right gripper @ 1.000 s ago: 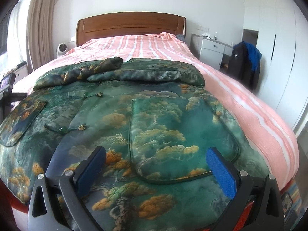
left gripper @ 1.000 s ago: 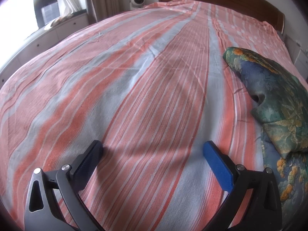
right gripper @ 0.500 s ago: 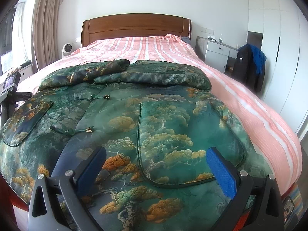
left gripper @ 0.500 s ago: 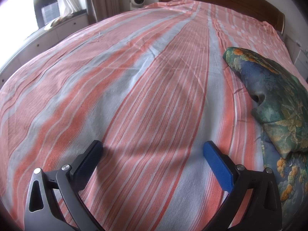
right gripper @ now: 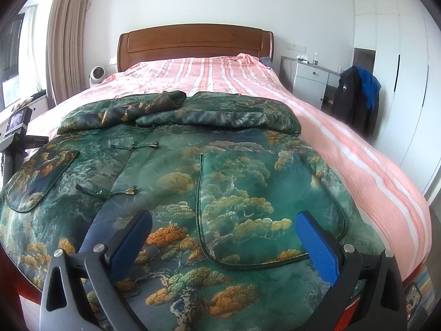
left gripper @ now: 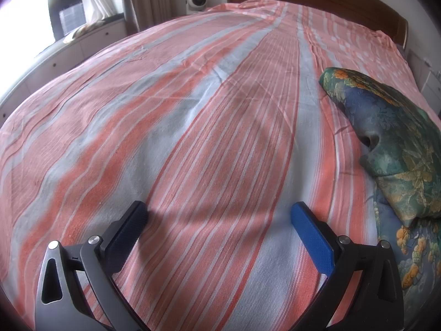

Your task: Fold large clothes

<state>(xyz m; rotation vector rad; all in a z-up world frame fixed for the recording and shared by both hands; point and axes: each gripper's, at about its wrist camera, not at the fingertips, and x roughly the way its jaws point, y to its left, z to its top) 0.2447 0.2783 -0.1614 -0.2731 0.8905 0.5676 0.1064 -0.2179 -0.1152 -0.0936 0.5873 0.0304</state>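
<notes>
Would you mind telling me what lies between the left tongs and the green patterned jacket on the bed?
Only bare striped bedsheet lies between the open left tongs and the jacket at the right, as the left wrist view shows.

Large padded jacket (right gripper: pixel 176 182): green brocade, orange-gold tree and cloud pattern, dark blue inner lining showing along front opening. Lies front-up, spread flat across foot end of bed. Sleeves (right gripper: pixel 193 115) folded across upper part, lying over chest. Knotted frog fasteners (right gripper: pixel 110 191) down front, undone. Patch pocket (right gripper: pixel 264 209) on one side, second pocket (right gripper: pixel 38 176) on other. In left wrist view, sleeve end (left gripper: pixel 386 127) bunched at right edge.
</notes>
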